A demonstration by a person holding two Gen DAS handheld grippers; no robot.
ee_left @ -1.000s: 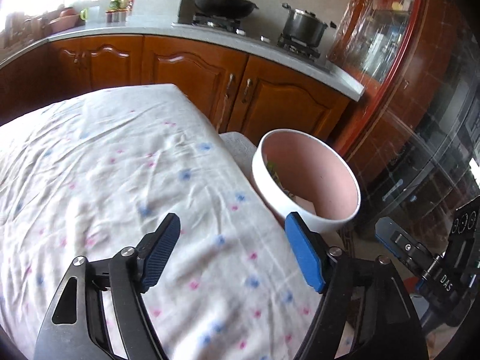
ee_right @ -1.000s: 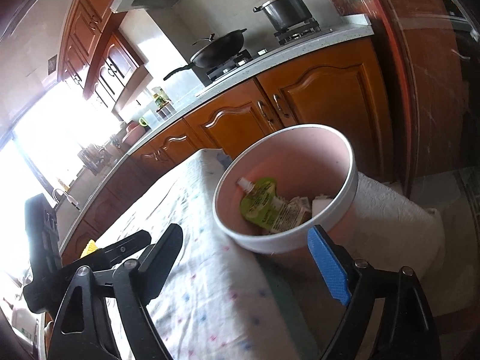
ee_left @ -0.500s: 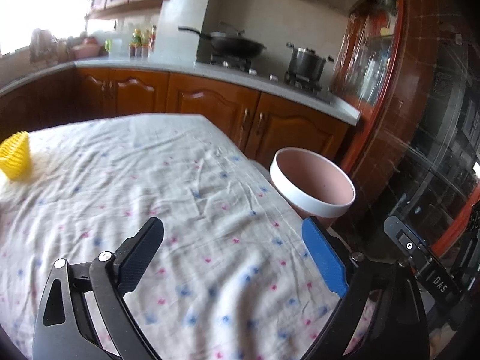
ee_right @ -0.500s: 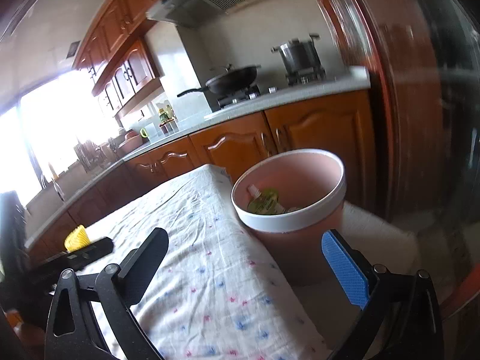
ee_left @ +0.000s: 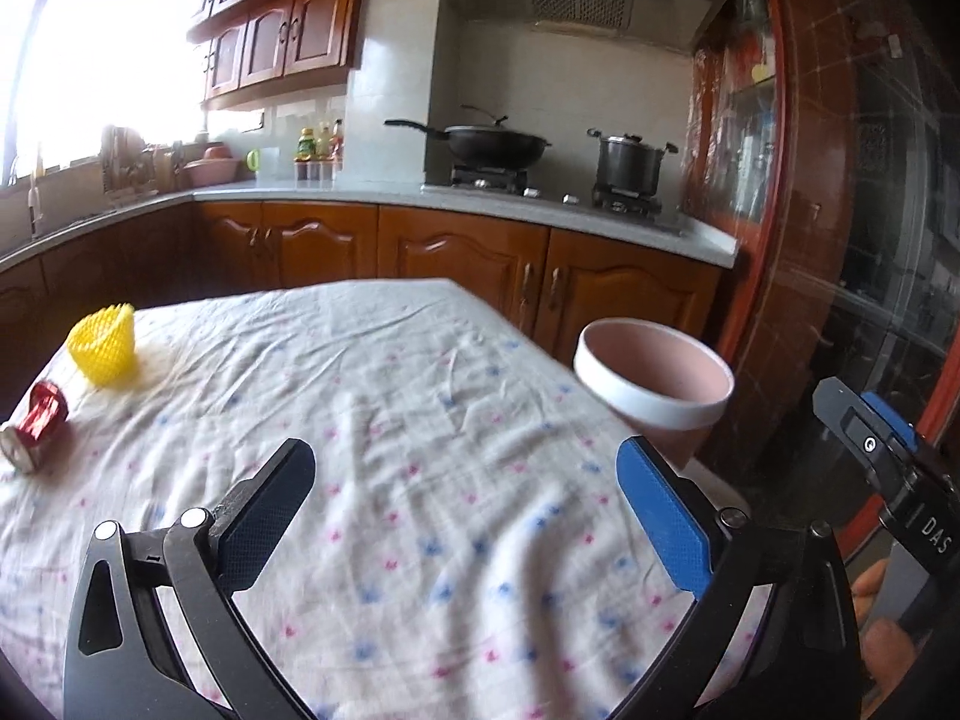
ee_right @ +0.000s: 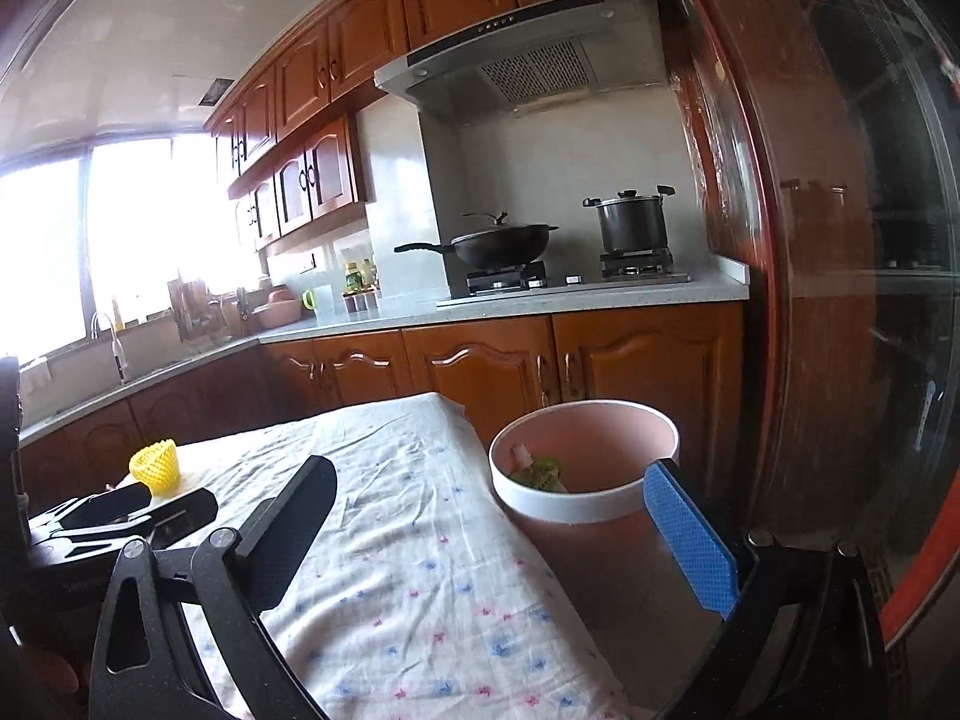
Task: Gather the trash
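Both tongs pulled back from pink bin [ee_right: 585,483], left tongs [ee_left: 465,516] opening empty, right tongs [ee_right: 510,534] wide, empty

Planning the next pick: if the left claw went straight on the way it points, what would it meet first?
Probably the flowered tablecloth: the open, empty left claw tilts down toward bare cloth, between red can and pink bin.

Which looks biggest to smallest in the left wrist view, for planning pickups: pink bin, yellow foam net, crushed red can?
1. Pink bin, largest.
2. Yellow foam net.
3. Crushed red can, only slightly smaller than the net; with fisheye distortion at the frame's edge, that order is unsure.
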